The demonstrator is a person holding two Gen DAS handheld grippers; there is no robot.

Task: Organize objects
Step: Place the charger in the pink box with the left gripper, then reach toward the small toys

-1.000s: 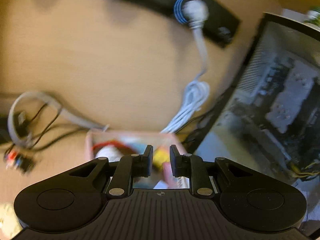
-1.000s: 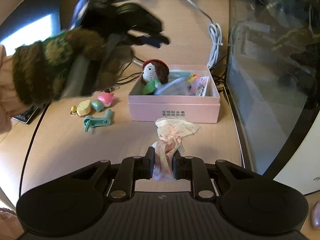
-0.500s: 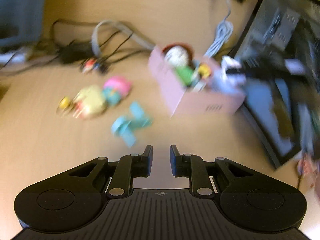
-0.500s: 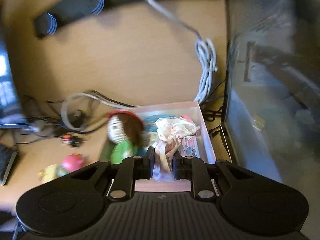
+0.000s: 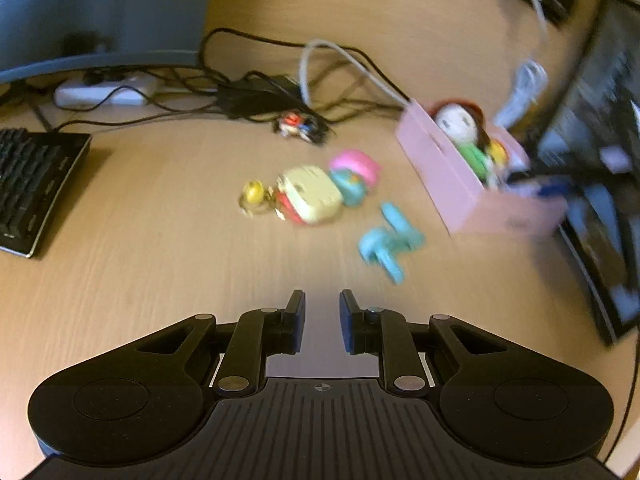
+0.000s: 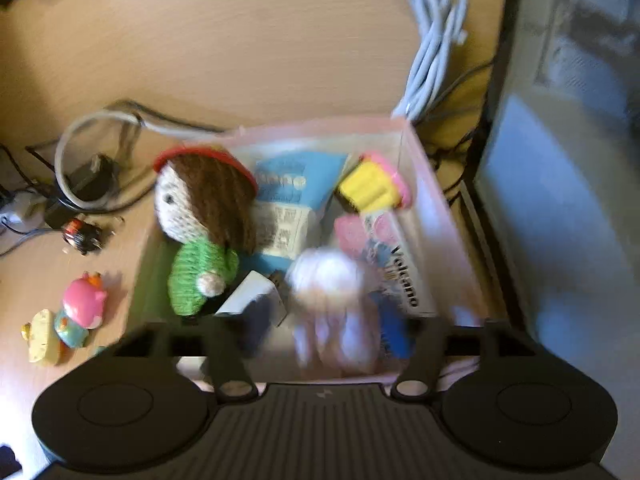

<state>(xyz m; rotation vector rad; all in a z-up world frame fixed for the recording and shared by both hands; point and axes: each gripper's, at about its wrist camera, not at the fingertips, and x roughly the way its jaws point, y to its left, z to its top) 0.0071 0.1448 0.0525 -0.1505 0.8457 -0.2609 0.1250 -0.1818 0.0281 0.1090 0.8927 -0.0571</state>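
A pink box [image 6: 448, 240] sits under my right gripper [image 6: 326, 332]; its jaws are opening and stand wide apart. A pink-white cloth [image 6: 332, 296], blurred, hangs between them over the box, and neither pad presses on it. A crocheted doll [image 6: 204, 208], packets and a yellow item lie in the box. My left gripper [image 5: 322, 320] is shut with nothing in it, low over bare desk. Ahead of it lie a teal clip [image 5: 390, 240], a yellow toy [image 5: 312, 200] and a pink toy [image 5: 354, 168], left of the pink box [image 5: 448, 184].
A keyboard [image 5: 28, 188] lies at the left under a monitor [image 5: 100, 8]. Tangled cables and an adapter [image 5: 260, 96] run behind the toys. A glass-sided computer case [image 6: 560, 160] stands close right of the box, with a coiled white cable [image 6: 436, 36] behind.
My right gripper carried the cloth forward over the box and its jaws spread, letting go of it. My left gripper swung from the box to the desk before the toys.
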